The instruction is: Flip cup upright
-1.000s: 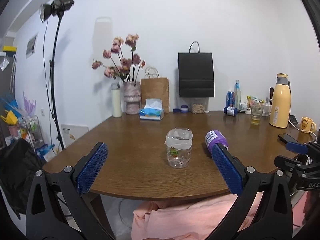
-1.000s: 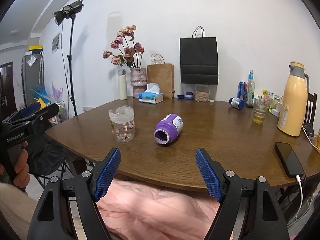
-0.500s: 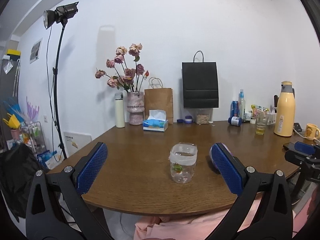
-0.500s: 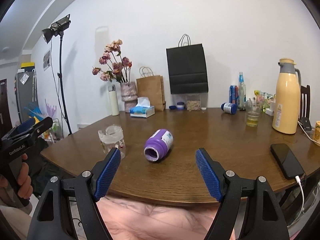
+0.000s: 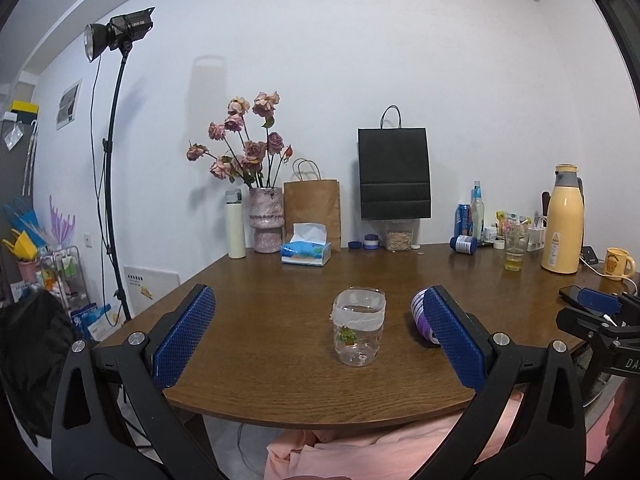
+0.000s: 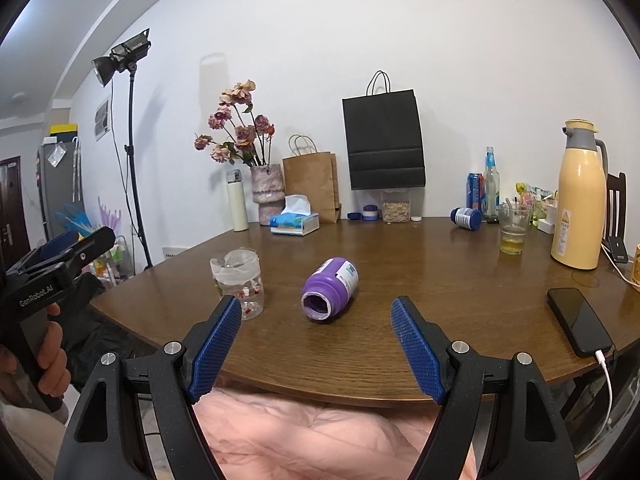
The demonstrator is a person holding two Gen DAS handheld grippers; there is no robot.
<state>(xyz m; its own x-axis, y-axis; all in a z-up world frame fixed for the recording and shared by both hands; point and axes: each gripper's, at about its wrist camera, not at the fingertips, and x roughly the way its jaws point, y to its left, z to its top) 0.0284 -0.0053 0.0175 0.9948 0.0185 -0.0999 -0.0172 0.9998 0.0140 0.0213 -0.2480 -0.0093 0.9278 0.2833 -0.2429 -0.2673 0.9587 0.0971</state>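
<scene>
A purple cup lies on its side on the brown table, its open mouth facing me. In the left wrist view it is mostly hidden behind the right finger. A clear plastic cup with small prints stands upright to its left, also in the right wrist view. My right gripper is open and empty, in front of the purple cup near the table's front edge. My left gripper is open and empty, facing the clear cup.
A black phone on a white cable lies at the right edge. A yellow thermos, a glass, bottles, a tissue box, a flower vase and paper bags stand at the back. A light stand is left of the table.
Both views have tilted and shifted a little; the right gripper has come slightly closer to the purple cup. The cups have not moved and both grippers stay open.
</scene>
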